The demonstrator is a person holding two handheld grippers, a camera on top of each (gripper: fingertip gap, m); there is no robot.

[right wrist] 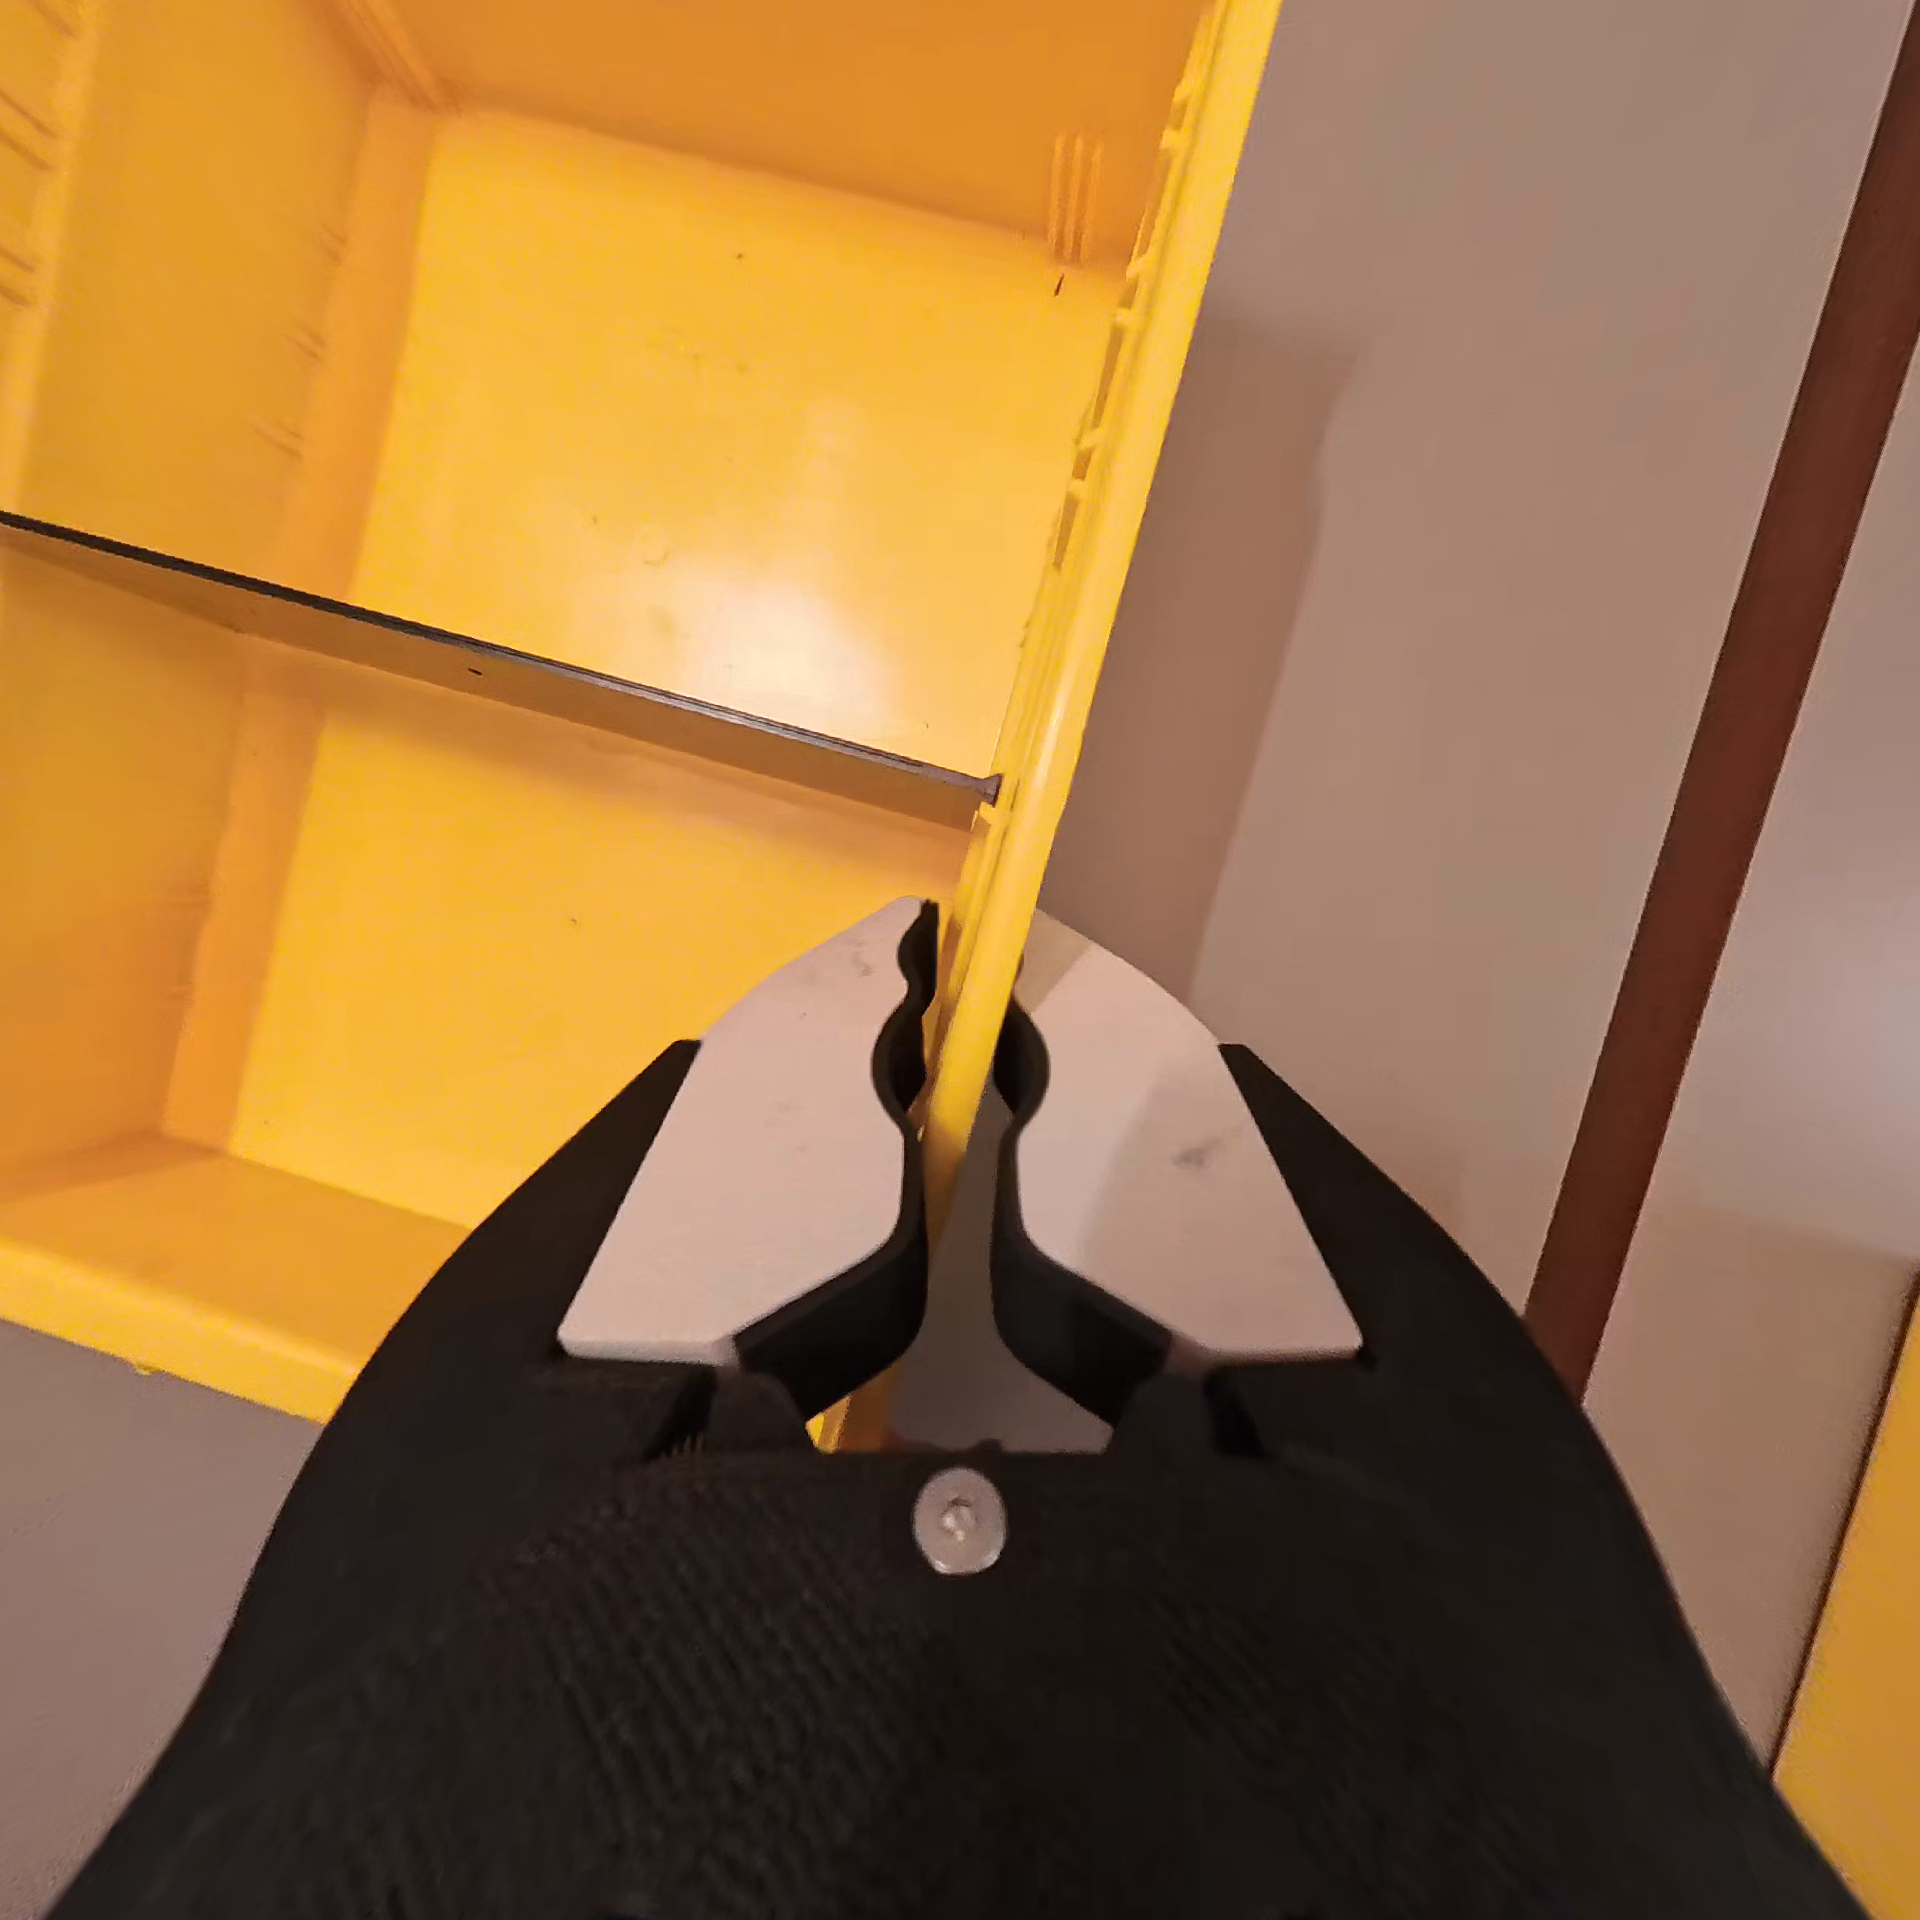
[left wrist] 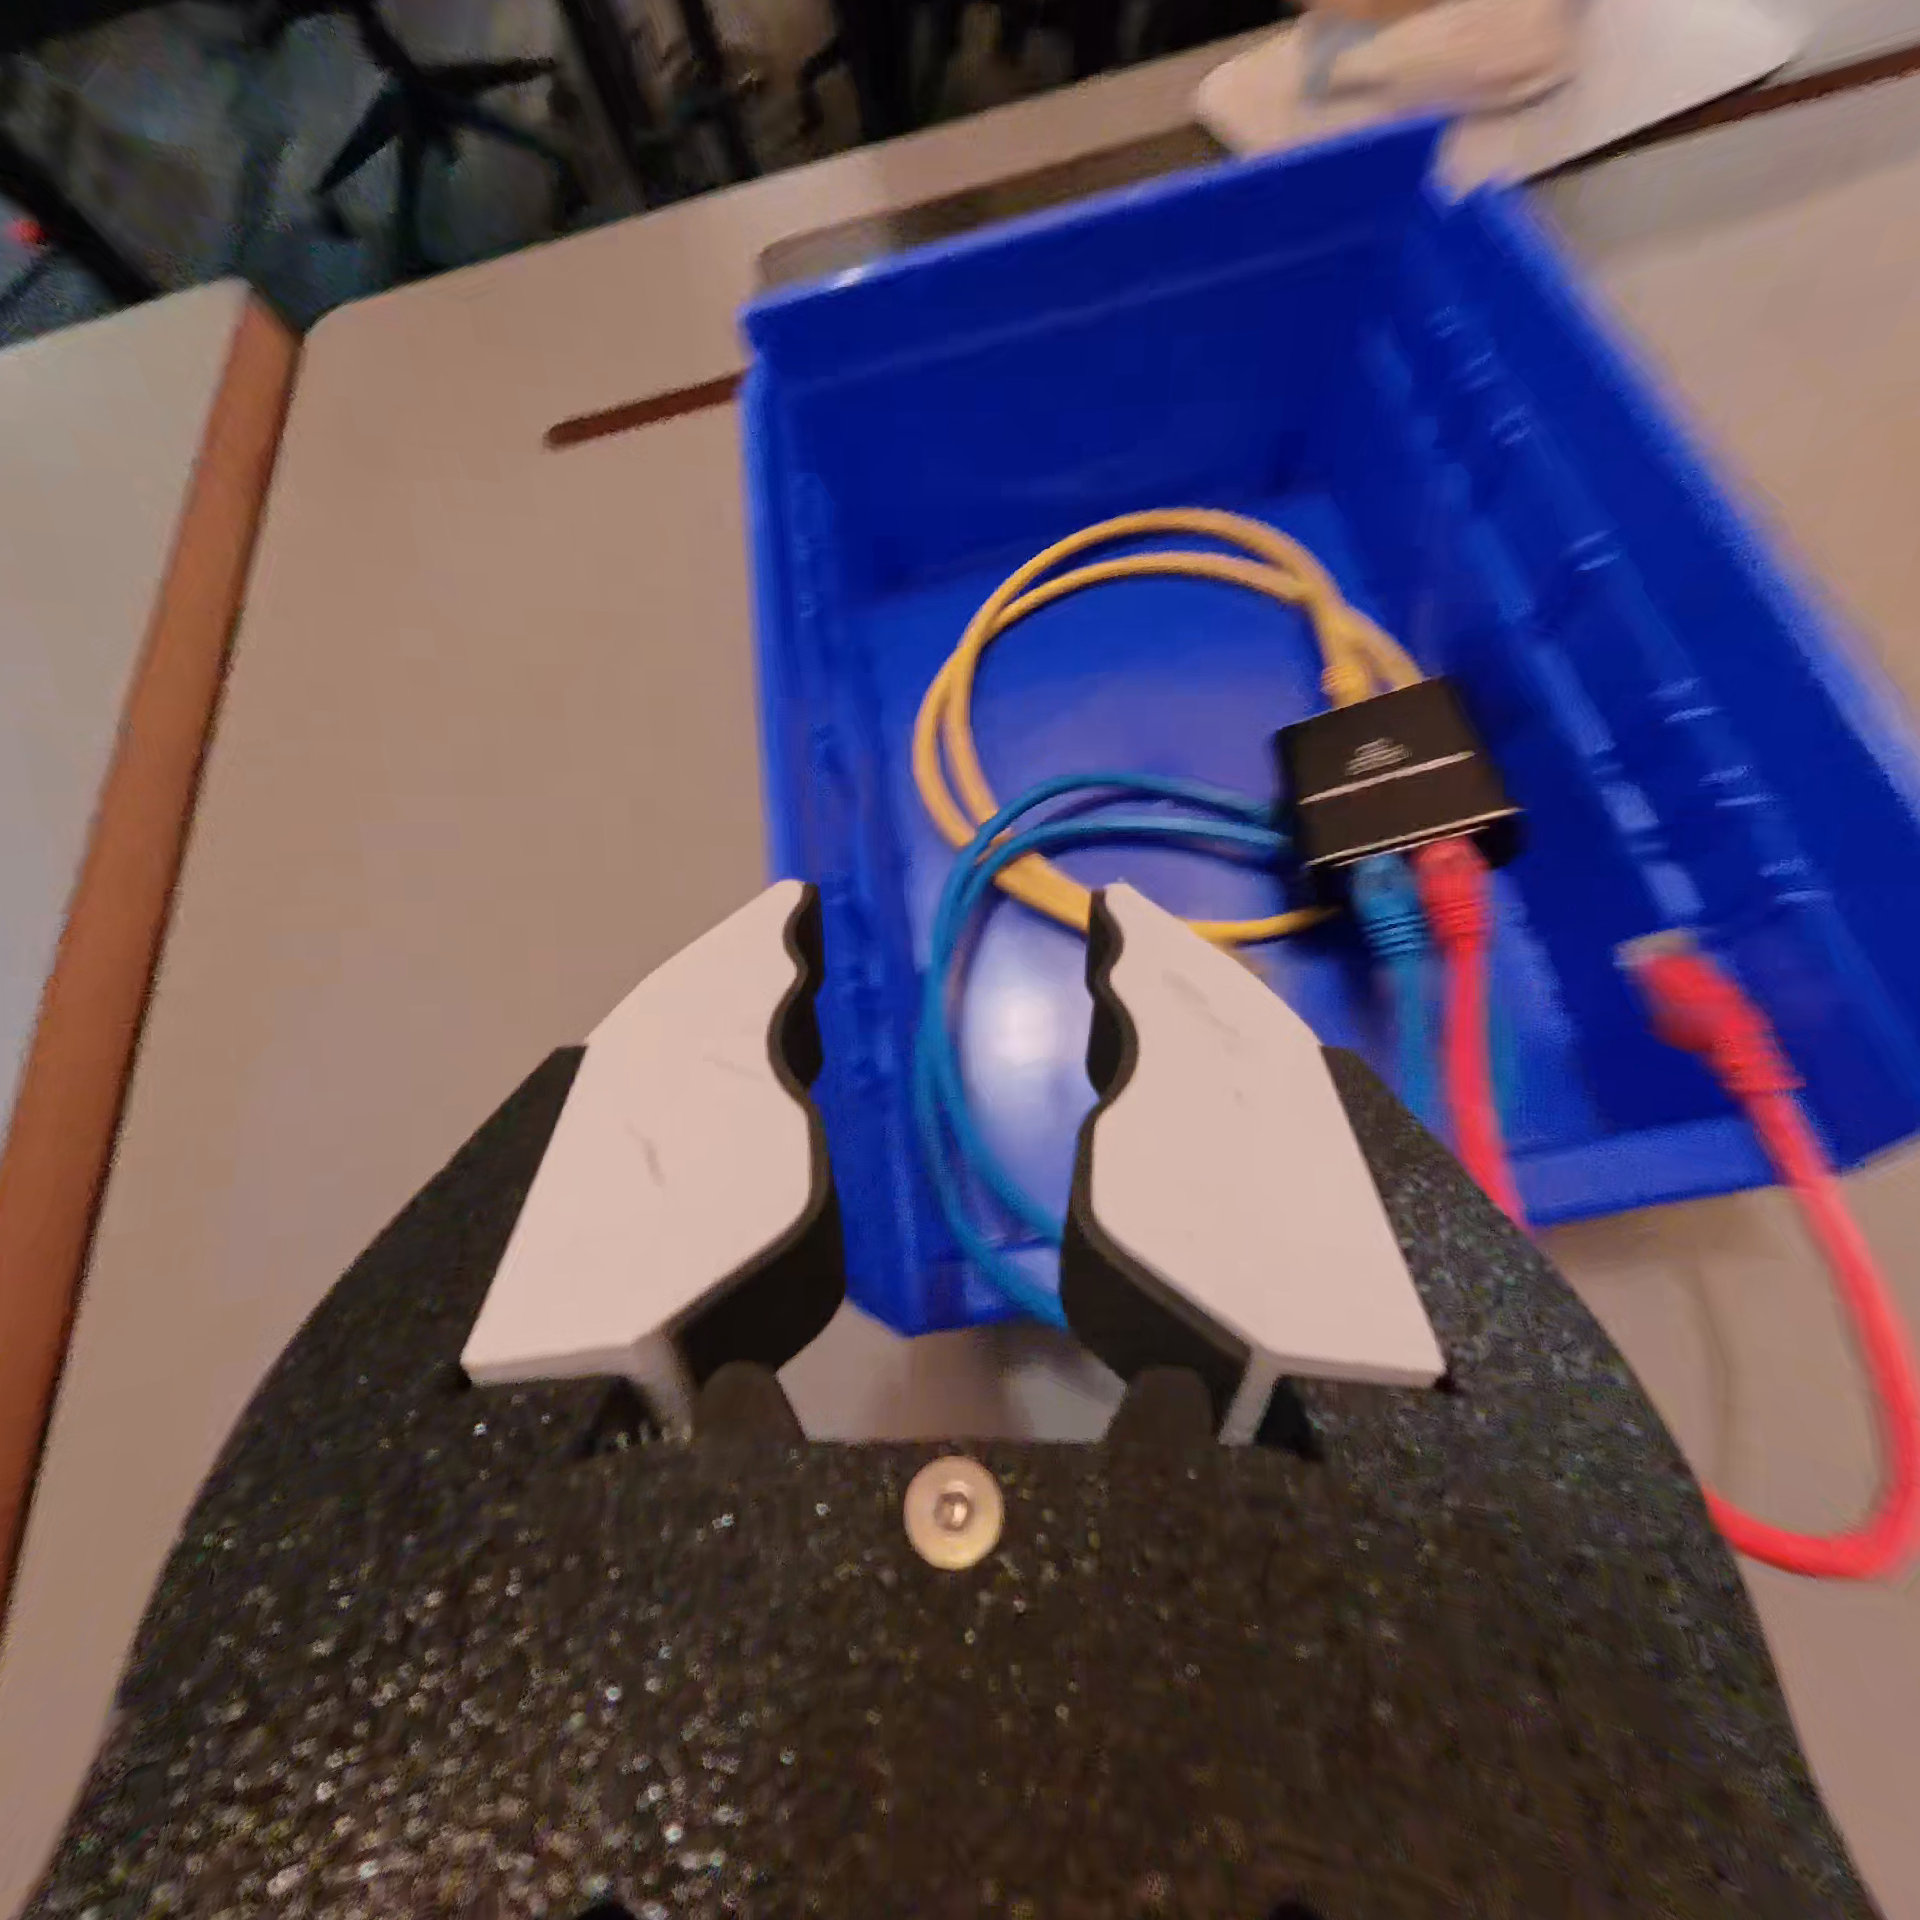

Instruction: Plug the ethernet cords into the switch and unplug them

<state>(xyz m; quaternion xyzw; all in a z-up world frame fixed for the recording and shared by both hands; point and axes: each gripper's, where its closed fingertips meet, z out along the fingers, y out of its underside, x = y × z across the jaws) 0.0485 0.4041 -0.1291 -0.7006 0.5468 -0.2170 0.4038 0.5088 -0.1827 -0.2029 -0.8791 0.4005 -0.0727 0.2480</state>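
A small black switch (left wrist: 1392,779) lies inside a blue bin (left wrist: 1039,395). A blue cord (left wrist: 1387,914) and a red cord (left wrist: 1455,894) are plugged into its near side, and a yellow cord (left wrist: 1039,592) into its far side. The red cord's other plug (left wrist: 1694,1008) rests on the bin's near rim, its loop on the table. My left gripper (left wrist: 951,935) is open and empty above the bin's near left corner. My right gripper (right wrist: 971,935) is shut on the right wall of a yellow bin (right wrist: 1101,540).
The yellow bin has a dark divider (right wrist: 499,665) across it and nothing inside. The bins stand on a beige table (left wrist: 468,727) with brown edges and seams (right wrist: 1725,727). A white object (left wrist: 1455,62) lies behind the blue bin. Another yellow thing (right wrist: 1860,1662) shows at the right.
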